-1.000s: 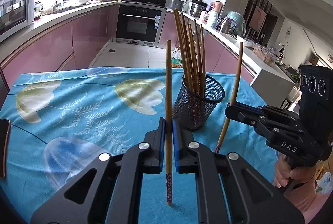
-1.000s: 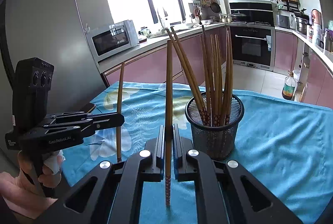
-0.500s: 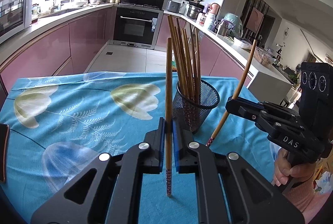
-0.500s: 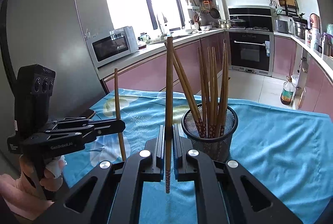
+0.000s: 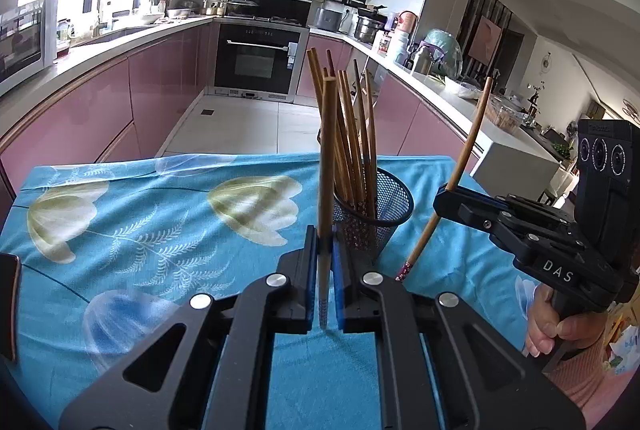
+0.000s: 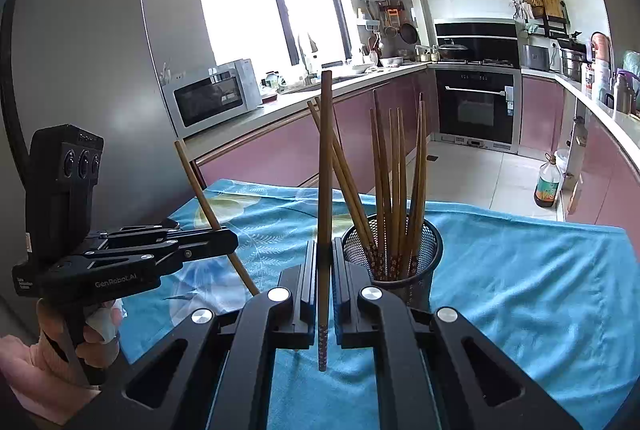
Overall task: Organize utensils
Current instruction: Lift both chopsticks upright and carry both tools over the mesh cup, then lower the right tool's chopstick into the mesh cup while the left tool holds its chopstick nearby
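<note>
A black mesh holder (image 5: 390, 198) (image 6: 424, 242) stands on the blue tablecloth with several brown chopsticks (image 5: 352, 134) (image 6: 394, 166) upright in it. My left gripper (image 5: 325, 234) is shut on a single chopstick (image 5: 328, 150), held upright just left of the holder. My right gripper (image 6: 325, 250) is shut on another chopstick (image 6: 325, 170), also upright, left of the holder in its own view. Each gripper shows in the other's view: the right gripper (image 5: 444, 196) with its chopstick (image 5: 466, 158) leaning, the left gripper (image 6: 228, 242) with its chopstick (image 6: 196, 178) leaning.
The blue flowered tablecloth (image 5: 140, 222) covers the table. A dark flat device (image 5: 8, 302) lies at its left edge. Pink kitchen cabinets, an oven and a microwave (image 6: 216, 102) stand beyond. A bottle (image 6: 549, 186) sits on the floor. A hand (image 5: 560, 326) grips the right handle.
Seen from the opposite camera, each held chopstick has tipped from near upright to a clear lean, top outward. Both grips stay shut. The holder has not moved.
</note>
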Demonstrator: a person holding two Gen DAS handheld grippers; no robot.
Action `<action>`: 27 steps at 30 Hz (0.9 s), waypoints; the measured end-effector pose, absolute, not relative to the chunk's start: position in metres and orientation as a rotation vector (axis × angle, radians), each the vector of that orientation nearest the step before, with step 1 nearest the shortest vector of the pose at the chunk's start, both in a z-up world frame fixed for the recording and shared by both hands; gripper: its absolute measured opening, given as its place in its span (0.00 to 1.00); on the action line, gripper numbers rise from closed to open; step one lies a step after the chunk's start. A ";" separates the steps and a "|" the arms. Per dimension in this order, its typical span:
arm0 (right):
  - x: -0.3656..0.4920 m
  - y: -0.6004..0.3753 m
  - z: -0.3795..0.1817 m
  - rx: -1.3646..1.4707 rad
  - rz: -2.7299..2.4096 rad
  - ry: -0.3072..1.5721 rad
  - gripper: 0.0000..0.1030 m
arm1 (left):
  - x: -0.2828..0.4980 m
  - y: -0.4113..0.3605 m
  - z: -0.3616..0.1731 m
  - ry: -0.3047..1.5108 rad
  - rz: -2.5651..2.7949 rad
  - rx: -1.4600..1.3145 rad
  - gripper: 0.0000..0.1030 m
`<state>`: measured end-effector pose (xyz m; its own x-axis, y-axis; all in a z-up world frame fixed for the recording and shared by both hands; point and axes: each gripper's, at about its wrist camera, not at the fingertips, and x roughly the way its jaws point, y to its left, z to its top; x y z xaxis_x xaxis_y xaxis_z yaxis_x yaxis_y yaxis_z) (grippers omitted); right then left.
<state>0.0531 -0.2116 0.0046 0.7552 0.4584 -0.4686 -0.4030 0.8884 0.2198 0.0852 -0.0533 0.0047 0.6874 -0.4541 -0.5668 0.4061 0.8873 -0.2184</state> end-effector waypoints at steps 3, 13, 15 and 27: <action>0.053 -0.213 0.007 0.105 0.468 0.532 0.06 | 0.085 -0.054 0.006 0.650 -0.484 -0.076 0.07; 0.054 -0.218 0.014 0.099 0.459 0.510 0.06 | 0.086 -0.054 0.010 0.633 -0.489 -0.074 0.07; 0.054 -0.219 0.015 0.098 0.457 0.507 0.06 | 0.086 -0.053 0.010 0.631 -0.489 -0.074 0.07; 0.054 -0.222 0.024 0.090 0.450 0.484 0.06 | 0.086 -0.059 0.018 0.614 -0.498 -0.067 0.07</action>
<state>0.0538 -0.2222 0.0244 0.7896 0.4379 -0.4298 -0.3962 0.8987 0.1879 0.0863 -0.0585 0.0179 0.7039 -0.4666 -0.5355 0.4276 0.8804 -0.2050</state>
